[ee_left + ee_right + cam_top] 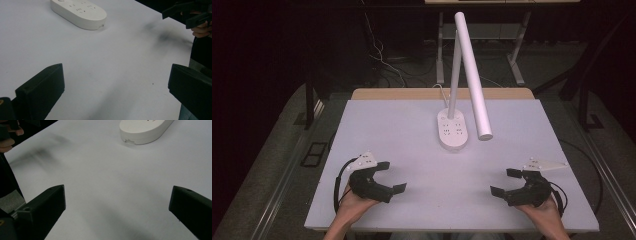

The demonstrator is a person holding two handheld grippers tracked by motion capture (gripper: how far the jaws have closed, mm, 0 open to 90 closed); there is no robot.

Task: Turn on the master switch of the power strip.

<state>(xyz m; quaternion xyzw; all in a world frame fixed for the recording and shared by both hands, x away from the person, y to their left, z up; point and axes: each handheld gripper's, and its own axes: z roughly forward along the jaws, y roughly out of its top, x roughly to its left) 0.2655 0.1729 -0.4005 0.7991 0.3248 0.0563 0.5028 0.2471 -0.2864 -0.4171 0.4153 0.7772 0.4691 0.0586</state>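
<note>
While both sit near the power strip (pixel 453 131), left gripper (pixel 391 176) and right gripper (pixel 506 181) gape wide, seemingly empty.

On the table (pixel 412 130): a power strip (pixel 453 131), a bit right of the middle, toward the far side. Rising from the power strip's far end, a lamp pole (pixel 455 75), with a long lamp bar (pixel 473 75) slanting down over the strip's right side. Near the front edge, on the left, the left gripper (pixel 391 176); near the front edge, on the right, the right gripper (pixel 506 181). Well apart from each other, both well apart from the power strip, one on each side of it. Behind the table, cables (pixel 384 62) on the floor, left of the pole.
</note>
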